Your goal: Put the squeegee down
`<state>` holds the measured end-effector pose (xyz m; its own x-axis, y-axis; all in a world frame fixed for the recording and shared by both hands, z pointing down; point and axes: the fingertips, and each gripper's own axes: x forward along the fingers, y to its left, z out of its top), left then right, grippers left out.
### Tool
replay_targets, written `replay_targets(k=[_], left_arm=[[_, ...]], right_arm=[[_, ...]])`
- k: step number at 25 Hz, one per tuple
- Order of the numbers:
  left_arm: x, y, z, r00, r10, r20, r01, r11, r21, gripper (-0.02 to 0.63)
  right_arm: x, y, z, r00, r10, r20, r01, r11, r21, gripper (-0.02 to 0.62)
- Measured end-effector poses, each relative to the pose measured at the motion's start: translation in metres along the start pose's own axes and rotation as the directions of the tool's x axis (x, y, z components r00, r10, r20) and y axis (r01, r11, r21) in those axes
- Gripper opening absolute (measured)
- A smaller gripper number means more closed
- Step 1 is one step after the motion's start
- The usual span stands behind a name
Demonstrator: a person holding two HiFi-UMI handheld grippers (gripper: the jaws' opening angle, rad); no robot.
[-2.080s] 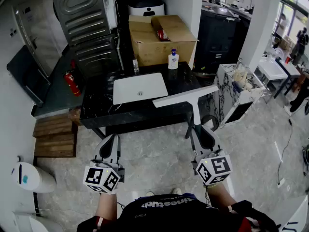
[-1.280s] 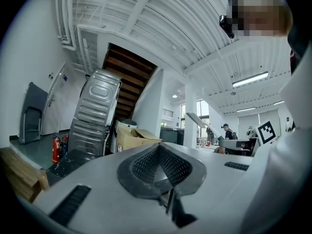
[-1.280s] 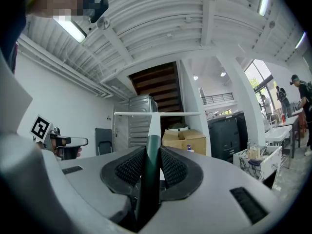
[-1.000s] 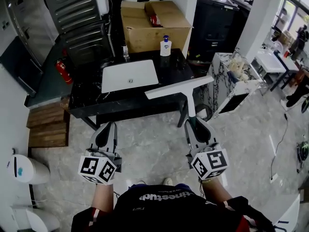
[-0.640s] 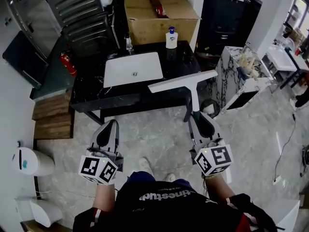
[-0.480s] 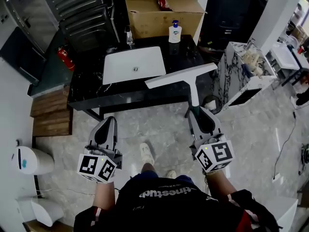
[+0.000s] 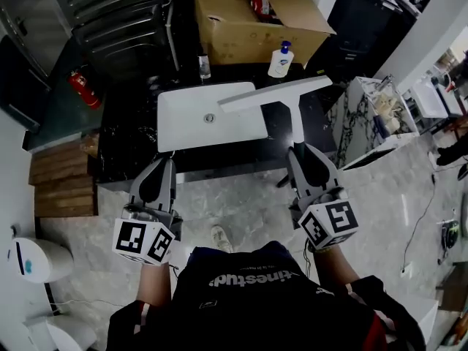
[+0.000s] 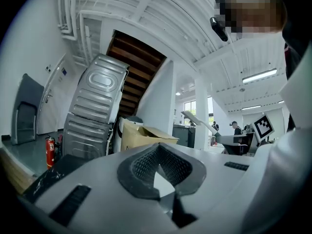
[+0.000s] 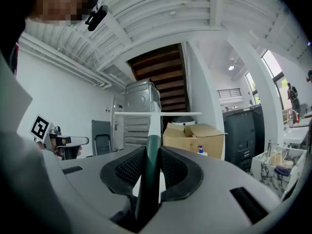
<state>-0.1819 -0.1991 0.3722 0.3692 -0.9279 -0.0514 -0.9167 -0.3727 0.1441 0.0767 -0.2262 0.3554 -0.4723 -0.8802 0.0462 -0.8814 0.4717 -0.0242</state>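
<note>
Plainly, the squeegee [image 7: 274, 93] is not set down: the right gripper [image 7: 303, 152] pinches it by the dark green end of its handle. In the right gripper view the two ribbed pads [image 9: 127, 167] press on that handle from either side, and the pale shaft runs straight out from the right gripper [image 9: 152, 147] to the long white blade. The squeegee [image 9: 152, 126] is held level, with the blade lying crosswise at its far end.

From the head view the blade hangs over the far right corner of the white sink basin [image 7: 191, 126] and the black counter [image 7: 124, 137] beside it (how far it stands above them I cannot tell). A soap bottle [image 7: 280, 61] with a blue pump stands on the counter just beyond the blade, and a cardboard box [image 7: 234, 28] sits behind that.

The left gripper [image 7: 157, 168] is held out level at the near edge of the counter, well apart from the squeegee. In its own view the left gripper [image 8: 157, 147] has its jaws pressed together at the tips with nothing between them.

A red fire extinguisher [image 7: 80, 90] stands to the left of the counter, near a stack of wooden boards [image 7: 62, 189].
</note>
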Motion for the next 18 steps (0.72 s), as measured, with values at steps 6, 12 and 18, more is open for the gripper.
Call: replay_targets(k=[6, 12, 18], left_arm=[[0.042, 0.041, 0.010, 1.000, -0.003, 0.004, 0.003, 1.000, -0.011, 0.012], [0.084, 0.043, 0.012, 1.000, -0.011, 0.005, 0.011, 1.000, -0.020, 0.012], [0.115, 0.040, 0.007, 1.000, -0.009, -0.010, 0.009, 0.999, -0.030, 0.012]], right_arm=[[0.045, -0.009, 0.000, 0.999, -0.022, -0.027, 0.022, 1.000, 0.019, 0.121], [0.081, -0.042, 0.004, 0.999, -0.018, -0.035, 0.019, 1.000, 0.022, 0.121], [0.124, -0.114, -0.066, 0.980, -0.057, -0.190, 0.081, 0.990, 0.117, 0.121]])
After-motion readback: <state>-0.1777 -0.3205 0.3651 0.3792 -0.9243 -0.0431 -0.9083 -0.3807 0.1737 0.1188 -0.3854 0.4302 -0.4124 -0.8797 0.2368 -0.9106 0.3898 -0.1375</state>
